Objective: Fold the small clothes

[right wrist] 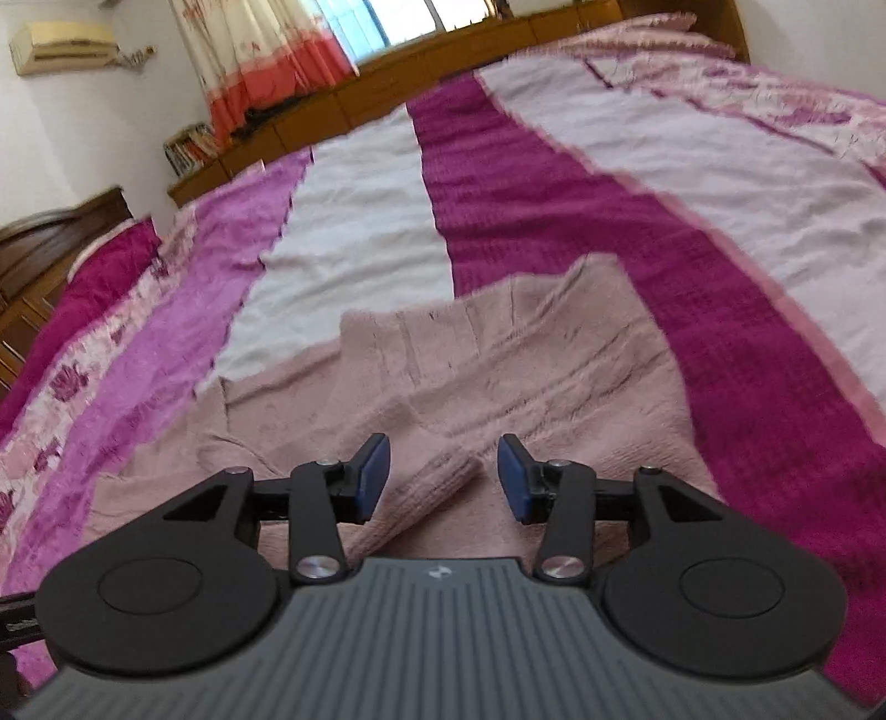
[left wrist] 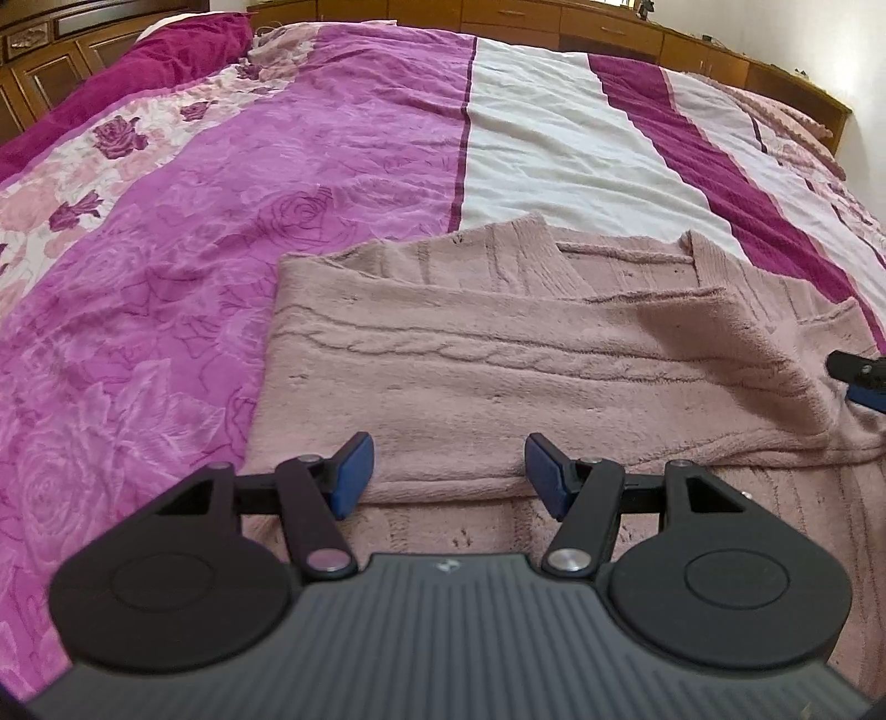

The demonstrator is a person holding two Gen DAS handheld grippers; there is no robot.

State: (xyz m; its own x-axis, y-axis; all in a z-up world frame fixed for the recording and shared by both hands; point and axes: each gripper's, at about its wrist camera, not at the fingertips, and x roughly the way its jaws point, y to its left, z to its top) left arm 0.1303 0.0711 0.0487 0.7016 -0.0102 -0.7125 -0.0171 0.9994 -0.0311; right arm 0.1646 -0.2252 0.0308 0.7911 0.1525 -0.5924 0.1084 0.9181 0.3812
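Note:
A fuzzy dusty-pink knit sweater lies partly folded on the bed, one flap laid over its body. My left gripper hovers over the near folded edge, jaws open, blue pads clear of the cloth. At the right edge of the left wrist view the tip of my right gripper shows beside the sweater's raised fold. In the right wrist view the sweater is rumpled, and its ribbed sleeve cuff lies between the open jaws of my right gripper. The pads do not press on it.
The bed is covered by a striped bedspread in magenta, white and rose-print bands. Wooden cabinets run along the far side. A curtain, a window and a wall air conditioner are beyond the bed.

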